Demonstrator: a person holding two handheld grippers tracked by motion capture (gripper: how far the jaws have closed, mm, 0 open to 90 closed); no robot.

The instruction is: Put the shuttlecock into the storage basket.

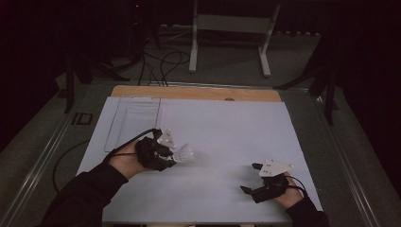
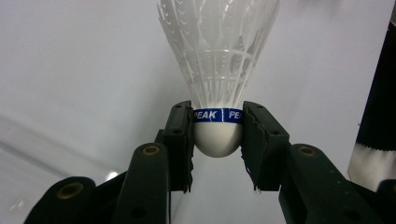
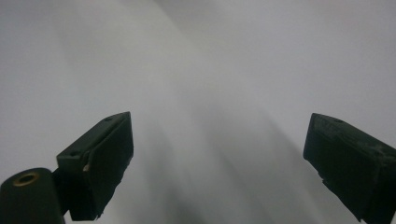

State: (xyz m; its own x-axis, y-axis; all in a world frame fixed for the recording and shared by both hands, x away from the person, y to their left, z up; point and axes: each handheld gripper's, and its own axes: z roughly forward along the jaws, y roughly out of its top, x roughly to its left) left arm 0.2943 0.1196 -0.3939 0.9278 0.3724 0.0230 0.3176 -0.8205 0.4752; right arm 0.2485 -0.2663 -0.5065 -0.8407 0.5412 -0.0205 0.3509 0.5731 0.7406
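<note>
A white sheet covers most of the worktop (image 1: 227, 142), leaving a wooden strip bare along the far edge. A clear tray (image 1: 134, 118) lies at the far left of the sheet; the middle and the right half are open surface.

The left tool (image 1: 174, 156) is held above the left part of the sheet, just in front of the tray's near end. Its two black jaws are clamped on the white shuttlecock (image 2: 218, 79), pressing from both sides on the rounded cork at the blue band, while the feathered skirt points away from the hand, toward the middle of the sheet.

The right tool (image 1: 250, 177) sits low near the front right corner, well apart from the shuttlecock. Its jaws stand wide apart with only blurred white sheet between them.
</note>
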